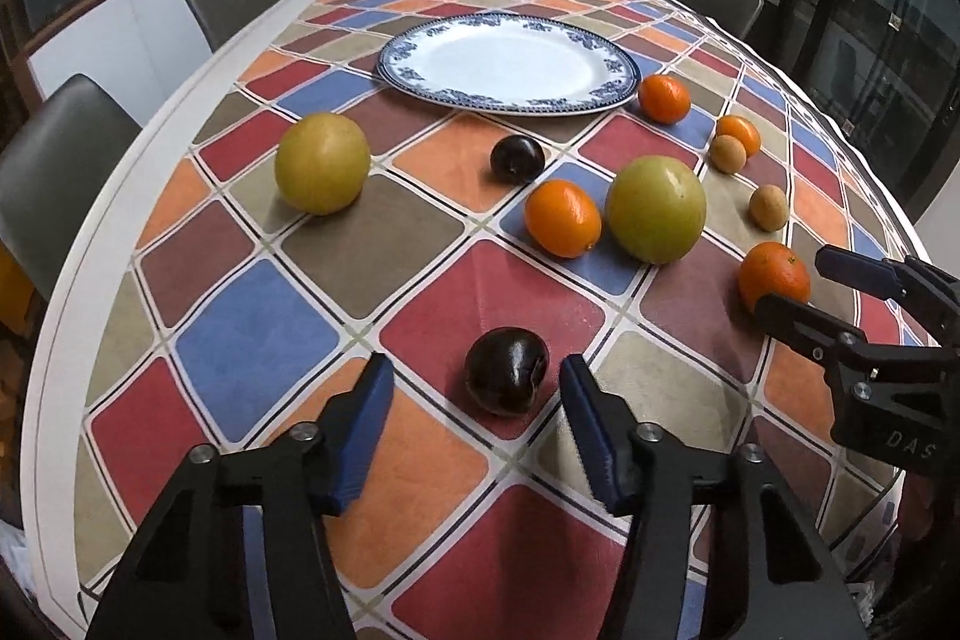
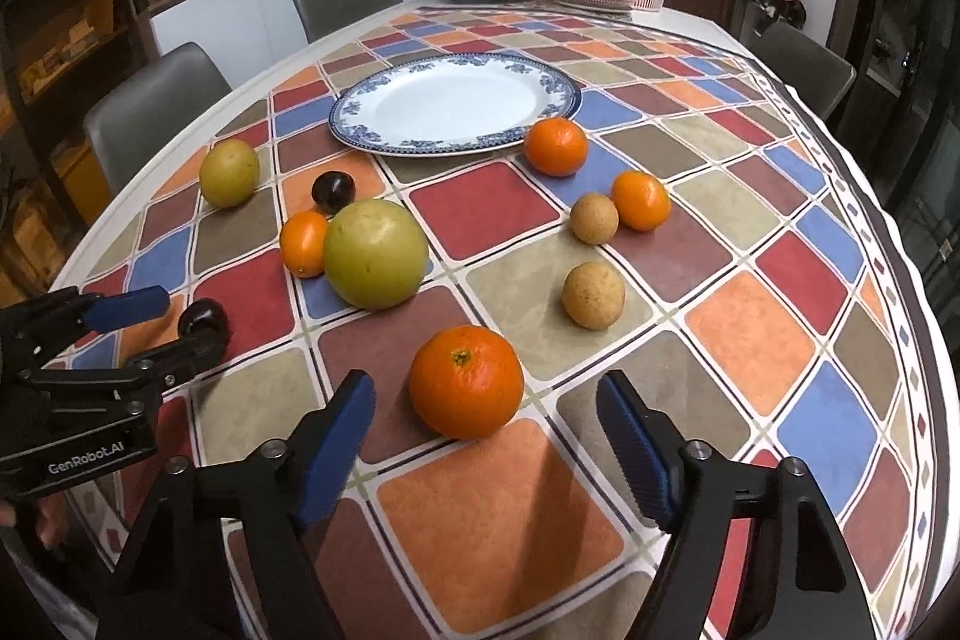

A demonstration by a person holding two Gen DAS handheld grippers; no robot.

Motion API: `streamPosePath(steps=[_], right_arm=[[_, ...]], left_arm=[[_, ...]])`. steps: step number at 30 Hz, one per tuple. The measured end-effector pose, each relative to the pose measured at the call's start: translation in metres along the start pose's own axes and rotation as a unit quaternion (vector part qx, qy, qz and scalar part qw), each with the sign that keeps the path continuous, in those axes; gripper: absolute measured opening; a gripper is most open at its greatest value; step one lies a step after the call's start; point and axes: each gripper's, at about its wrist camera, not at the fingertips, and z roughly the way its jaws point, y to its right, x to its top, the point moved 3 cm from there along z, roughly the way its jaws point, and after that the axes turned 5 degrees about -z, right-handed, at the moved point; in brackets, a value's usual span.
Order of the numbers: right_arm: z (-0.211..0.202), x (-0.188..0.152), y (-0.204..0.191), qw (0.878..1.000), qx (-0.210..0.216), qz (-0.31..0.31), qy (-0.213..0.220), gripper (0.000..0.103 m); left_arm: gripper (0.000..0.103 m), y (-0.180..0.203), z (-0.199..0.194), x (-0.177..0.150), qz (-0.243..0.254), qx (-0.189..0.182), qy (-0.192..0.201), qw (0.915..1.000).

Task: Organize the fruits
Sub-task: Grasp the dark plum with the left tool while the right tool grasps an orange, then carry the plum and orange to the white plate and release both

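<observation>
Straddling two fruits at once: each claw is spread around its own fruit on the worktop, its pads clear of the skin.

Left claw stands spread with a dark plum between its blue pads, a gap on either side; right claw is spread wider around a large orange, likewise untouched. Both fruits sit on the chequered tablecloth. Farther back lies a blue-rimmed white plate with nothing on it, a small orange just beside its rim. Between plate and claws are scattered two yellow-green round fruits, a second plum, an oval orange, another small orange, and two little tan fruits.
</observation>
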Motion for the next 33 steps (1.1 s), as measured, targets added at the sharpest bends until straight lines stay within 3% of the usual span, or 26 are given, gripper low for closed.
streamPosePath(steps=[13, 17, 33], right_arm=[[0.014, 0.001, -0.001, 0.999, 0.025, -0.001, -0.023, 0.049], [0.014, 0.0, -0.002, 0.999, 0.031, 0.002, -0.022, 0.043], [0.006, 0.002, -0.008, 0.999, 0.035, -0.01, -0.01, 0.042]], left_arm=[[0.029, 0.004, 0.005, 0.001, 0.005, -0.022, -0.01, 0.9997], [0.028, 0.005, 0.005, 0.001, 0.007, -0.022, -0.009, 0.9997], [0.028, 0.006, -0.002, 0.001, 0.012, -0.022, 0.003, 0.9997]])
